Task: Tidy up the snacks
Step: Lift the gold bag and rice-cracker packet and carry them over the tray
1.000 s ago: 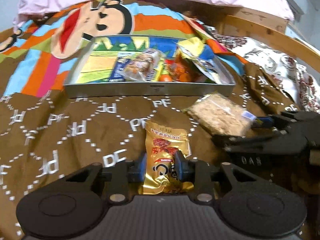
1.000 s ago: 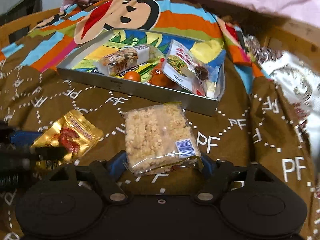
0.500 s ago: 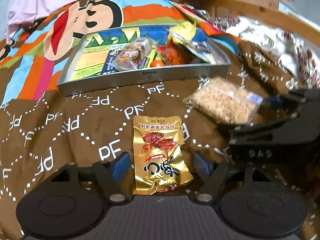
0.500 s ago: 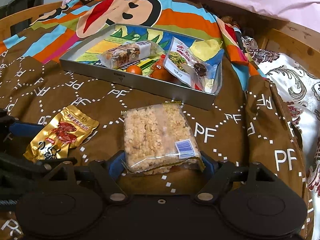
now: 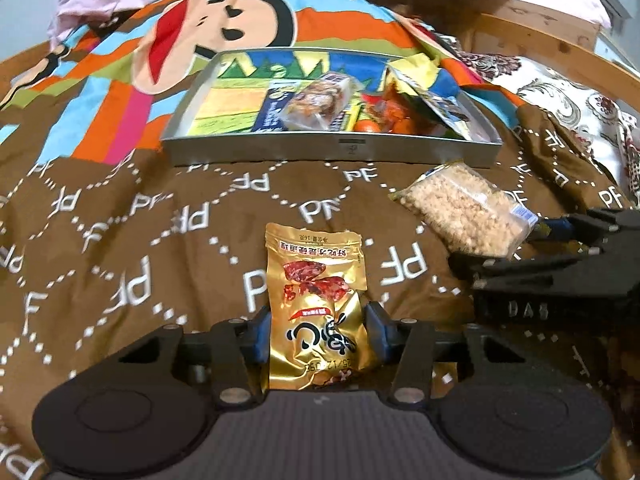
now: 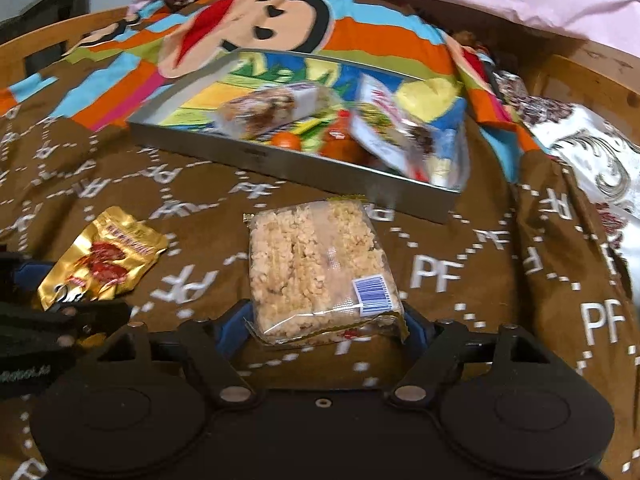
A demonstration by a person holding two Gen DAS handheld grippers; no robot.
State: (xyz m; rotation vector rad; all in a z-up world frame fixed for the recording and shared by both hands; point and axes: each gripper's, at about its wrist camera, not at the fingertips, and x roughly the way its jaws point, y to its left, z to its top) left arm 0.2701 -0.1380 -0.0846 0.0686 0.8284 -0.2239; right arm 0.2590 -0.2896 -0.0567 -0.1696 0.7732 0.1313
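Two packets: left outside the tray, each framed by fingers for pickup.
Tray point(image 5: 332, 153): set at 12 o'clock, snacks gathered inside.
Rice-crisp pack point(image 6: 320, 268): clamped by right gripper point(image 6: 326, 326).
Gold pouch point(image 5: 318, 312): pinched by left gripper point(image 5: 318, 334).

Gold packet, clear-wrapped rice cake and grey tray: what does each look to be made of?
Gold packet: probably metallised foil film, glossy, with creases that catch bright glints. Rice cake: puffed grains in thin clear plastic wrap, shiny, with a barcode label. Tray: seemingly sheet metal, dull grey, thin straight walls with crisp corners; painted plastic cannot be ruled out.
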